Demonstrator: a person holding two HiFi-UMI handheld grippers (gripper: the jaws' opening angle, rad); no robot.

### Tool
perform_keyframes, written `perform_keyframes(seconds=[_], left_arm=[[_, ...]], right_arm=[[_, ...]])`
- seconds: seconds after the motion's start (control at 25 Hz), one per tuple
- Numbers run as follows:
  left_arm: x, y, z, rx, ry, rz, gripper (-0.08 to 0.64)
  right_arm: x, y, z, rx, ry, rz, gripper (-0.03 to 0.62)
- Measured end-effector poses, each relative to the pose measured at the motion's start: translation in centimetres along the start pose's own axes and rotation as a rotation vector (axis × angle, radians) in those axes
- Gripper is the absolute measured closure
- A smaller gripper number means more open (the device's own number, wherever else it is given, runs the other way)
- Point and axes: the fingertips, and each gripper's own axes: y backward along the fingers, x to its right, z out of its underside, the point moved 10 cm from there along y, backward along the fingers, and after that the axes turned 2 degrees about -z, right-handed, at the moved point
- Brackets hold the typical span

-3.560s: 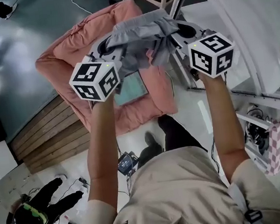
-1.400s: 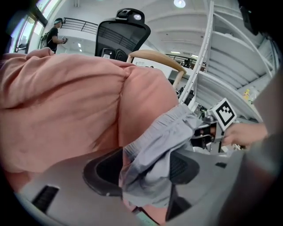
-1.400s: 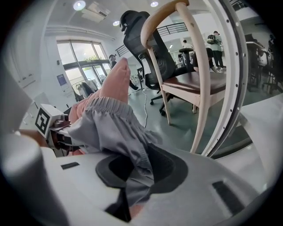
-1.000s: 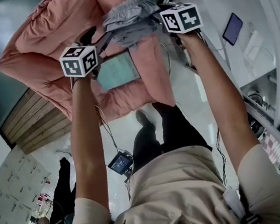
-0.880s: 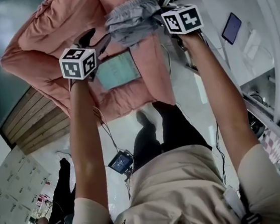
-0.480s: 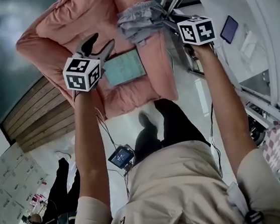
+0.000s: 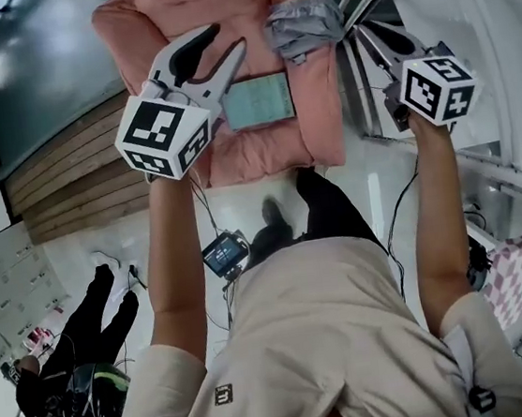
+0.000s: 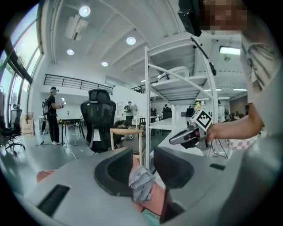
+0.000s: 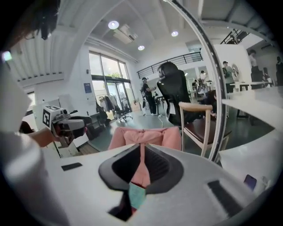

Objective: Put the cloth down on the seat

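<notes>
Head view: seeing grey cloth (image 7: 305, 26) lying bunched at pink seat's (image 7: 207, 2) upper-right corner, apart from both grippers. Reading left gripper (image 7: 226, 39) as half-open, jaws just closing, gripping nothing. Reading right gripper (image 9: 140, 145) as closing to a narrow slit, likewise gripping nothing.

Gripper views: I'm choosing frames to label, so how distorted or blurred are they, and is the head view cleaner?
Left gripper view: heavy fisheye, black corners, the white rack bowed, the cloth slightly soft. Right gripper view: same fisheye, the pole bowed, the windows washed out. Head view: cleaner, sharp on the cloth, edges stretched.
</notes>
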Motion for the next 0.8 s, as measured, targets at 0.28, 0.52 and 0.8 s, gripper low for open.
perform_keyframes(seconds=[0.28, 0.52, 0.8], left_arm=[[4.6, 8.6, -6.1, 0.17, 0.034, -0.051, 0.532], [7.9, 14.8, -8.8, 0.234, 0.071, -0.054, 0.541], [11.1, 20.1, -11.6, 0.299, 0.007, -0.053, 0.541]], right_arm=[[-9.6, 8.1, -4.8, 0.166, 0.158, -0.096, 0.598], [-15.9, 14.1, -6.9, 0.235, 0.244, -0.122, 0.6], [-20.5, 18.9, -7.4, 0.286, 0.292, -0.142, 0.6]])
